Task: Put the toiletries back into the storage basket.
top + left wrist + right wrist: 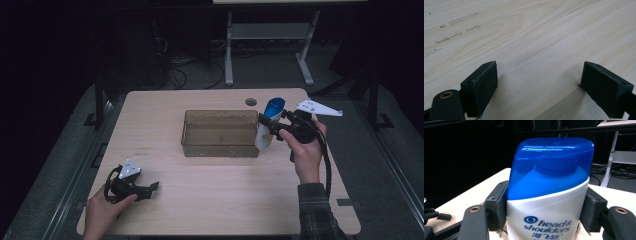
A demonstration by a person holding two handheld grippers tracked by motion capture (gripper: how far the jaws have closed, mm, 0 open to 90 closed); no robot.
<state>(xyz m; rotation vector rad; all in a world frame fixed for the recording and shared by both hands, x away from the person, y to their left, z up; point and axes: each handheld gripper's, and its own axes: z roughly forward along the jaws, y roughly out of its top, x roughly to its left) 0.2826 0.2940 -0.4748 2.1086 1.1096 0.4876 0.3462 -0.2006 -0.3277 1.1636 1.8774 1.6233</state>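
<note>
We logged the right gripper (274,126) clamped on a white shampoo bottle (267,122) with a blue cap (551,165), held off the table (210,210) just beside the right end of a clear brown bin (220,133). In the right gripper view both pads pressed the bottle's sides just under the cap, label facing the camera. We noted the bottle roughly upright, cap uppermost, leaning slightly. The left gripper (150,189) rested low at the table's near left corner, held in the left hand (100,212); its jaws stood wide apart over bare wood, nothing between them. The two grippers were well apart.
</note>
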